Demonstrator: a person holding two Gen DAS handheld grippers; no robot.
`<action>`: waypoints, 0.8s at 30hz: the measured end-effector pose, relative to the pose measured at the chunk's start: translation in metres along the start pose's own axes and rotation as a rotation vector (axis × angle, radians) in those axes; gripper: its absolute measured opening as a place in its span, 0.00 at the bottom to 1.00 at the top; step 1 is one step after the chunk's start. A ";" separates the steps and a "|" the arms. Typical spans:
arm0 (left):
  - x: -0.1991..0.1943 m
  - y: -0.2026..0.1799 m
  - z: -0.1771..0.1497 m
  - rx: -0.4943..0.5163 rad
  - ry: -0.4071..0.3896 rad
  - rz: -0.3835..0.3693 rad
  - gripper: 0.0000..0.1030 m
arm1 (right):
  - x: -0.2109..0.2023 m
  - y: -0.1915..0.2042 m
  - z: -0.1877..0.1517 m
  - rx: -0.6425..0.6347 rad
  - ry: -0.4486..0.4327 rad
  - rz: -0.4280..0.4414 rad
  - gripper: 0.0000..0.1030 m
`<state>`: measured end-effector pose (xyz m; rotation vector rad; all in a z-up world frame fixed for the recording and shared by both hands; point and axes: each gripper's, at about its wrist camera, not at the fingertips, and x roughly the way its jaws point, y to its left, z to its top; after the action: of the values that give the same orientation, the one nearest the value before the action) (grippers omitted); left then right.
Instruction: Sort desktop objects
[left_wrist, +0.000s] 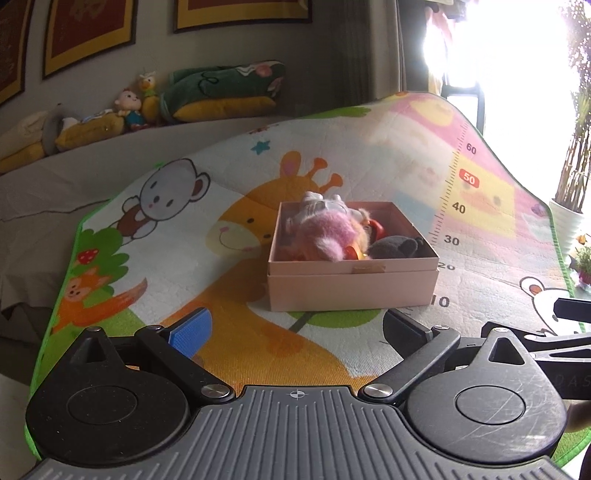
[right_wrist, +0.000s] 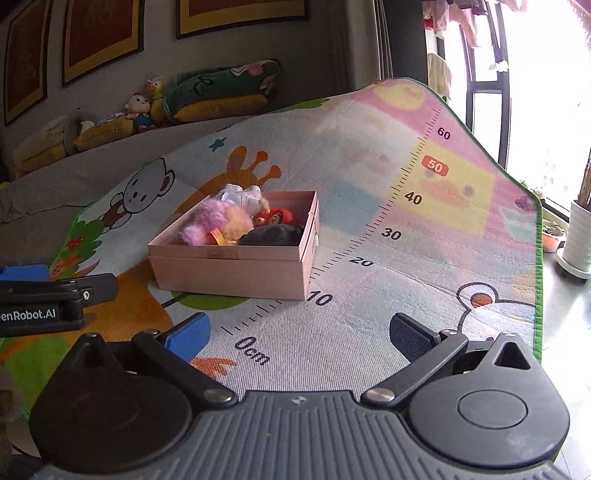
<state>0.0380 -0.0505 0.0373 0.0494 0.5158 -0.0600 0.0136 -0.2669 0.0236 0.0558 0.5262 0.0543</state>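
A pale pink box (left_wrist: 351, 286) (right_wrist: 229, 271) stands on the cartoon play mat (left_wrist: 229, 206) (right_wrist: 388, 229). Inside lie a pink-and-orange furry toy (left_wrist: 330, 230) (right_wrist: 214, 221), a white plush (left_wrist: 325, 205) (right_wrist: 240, 194), a red toy (right_wrist: 275, 218) and a dark grey plush (left_wrist: 399, 245) (right_wrist: 273, 234). My left gripper (left_wrist: 297, 328) hovers open in front of the box, nothing between its fingers. My right gripper (right_wrist: 299, 336) is open too, over the mat's ruler print, right of the box. The left gripper's side (right_wrist: 48, 299) shows at the left edge of the right wrist view.
A grey sofa (left_wrist: 92, 166) runs behind the mat, with dolls (left_wrist: 136, 107) and cushions (left_wrist: 225, 92) on its back ledge. Framed pictures hang on the wall. A white plant pot (right_wrist: 578, 240) stands on the floor by the bright window at the right.
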 end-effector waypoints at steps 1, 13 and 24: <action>0.001 -0.001 -0.001 0.000 0.009 -0.008 0.98 | 0.001 -0.001 0.000 0.007 0.003 0.001 1.00; 0.019 0.000 -0.010 -0.026 0.109 -0.039 0.99 | 0.016 -0.008 -0.001 0.041 0.047 0.005 1.00; 0.019 0.003 -0.009 -0.033 0.093 -0.045 0.99 | 0.019 -0.006 -0.001 0.034 0.048 0.006 1.00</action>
<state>0.0497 -0.0476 0.0201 0.0079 0.6106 -0.0938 0.0298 -0.2711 0.0125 0.0894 0.5750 0.0529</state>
